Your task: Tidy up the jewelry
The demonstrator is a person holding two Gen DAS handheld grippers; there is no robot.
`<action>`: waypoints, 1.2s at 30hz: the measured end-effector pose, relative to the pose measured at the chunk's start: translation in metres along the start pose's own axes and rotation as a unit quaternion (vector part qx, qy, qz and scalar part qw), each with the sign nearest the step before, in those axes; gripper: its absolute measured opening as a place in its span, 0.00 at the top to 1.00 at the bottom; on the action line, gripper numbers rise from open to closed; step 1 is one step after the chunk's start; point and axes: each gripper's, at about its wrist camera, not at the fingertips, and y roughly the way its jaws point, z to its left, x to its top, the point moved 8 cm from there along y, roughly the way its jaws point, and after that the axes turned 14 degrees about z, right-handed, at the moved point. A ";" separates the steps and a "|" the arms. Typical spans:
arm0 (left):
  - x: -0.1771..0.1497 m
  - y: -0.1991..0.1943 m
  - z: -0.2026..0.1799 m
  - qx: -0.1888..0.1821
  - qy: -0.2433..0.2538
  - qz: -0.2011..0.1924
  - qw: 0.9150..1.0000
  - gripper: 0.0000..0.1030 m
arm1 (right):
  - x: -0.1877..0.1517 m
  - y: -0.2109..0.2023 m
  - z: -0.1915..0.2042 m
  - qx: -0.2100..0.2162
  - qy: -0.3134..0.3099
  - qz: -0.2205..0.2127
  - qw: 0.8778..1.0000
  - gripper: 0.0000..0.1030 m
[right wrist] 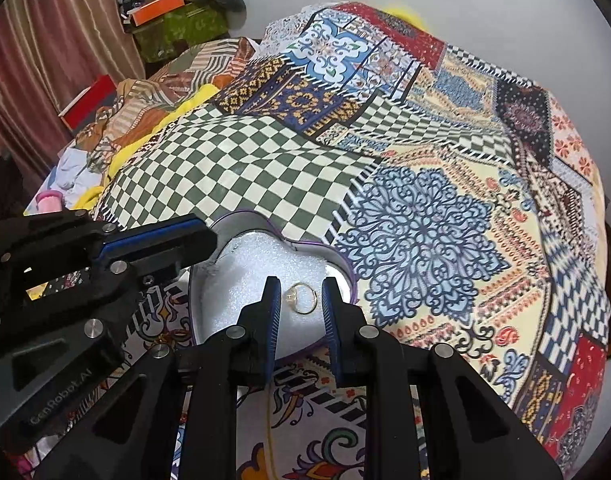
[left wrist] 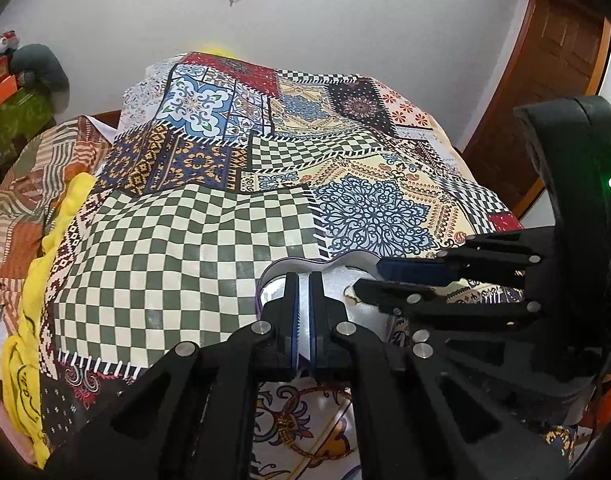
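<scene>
My left tool (left wrist: 302, 280) pinching heart box (right wrist: 337, 268) rim. Right tool (right wrist: 301, 300) spread around gold ring (right wrist: 301, 298). Ring tiny; may slip out. Bed (right wrist: 245, 168) soft, box might tip.

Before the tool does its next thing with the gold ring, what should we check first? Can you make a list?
1. Ring lies inside the heart-shaped box, on the white foam: ok.
2. Right tool open, fingers either side of the ring: ok.
3. Right tool clear of the ring, not pinching it: ok.
4. Left tool clamped on the box rim to steady it: ok.
5. Box sitting flat on the patchwork bedspread: cannot tell.
6. More jewelry waiting outside the box: cannot tell.
</scene>
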 end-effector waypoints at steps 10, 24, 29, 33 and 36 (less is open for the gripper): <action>-0.009 -0.032 0.015 0.014 -0.018 -0.022 1.000 0.78 | -0.004 -0.026 0.000 -0.031 -0.003 -0.029 0.999 0.77; -0.045 -0.057 0.027 0.044 -0.019 -0.006 0.999 0.70 | -0.037 -0.079 -0.017 -0.049 0.033 -0.081 0.995 0.59; -0.067 -0.040 0.021 0.044 -0.011 0.025 0.999 0.70 | -0.063 -0.092 -0.039 -0.064 0.063 -0.088 0.992 0.59; -0.083 -0.025 0.015 0.033 -0.008 0.050 0.998 0.70 | -0.084 -0.095 -0.059 -0.073 0.089 -0.082 0.990 0.59; -0.094 -0.016 0.008 0.021 -0.005 0.064 0.998 0.70 | -0.101 -0.093 -0.071 -0.064 0.109 -0.074 0.989 0.59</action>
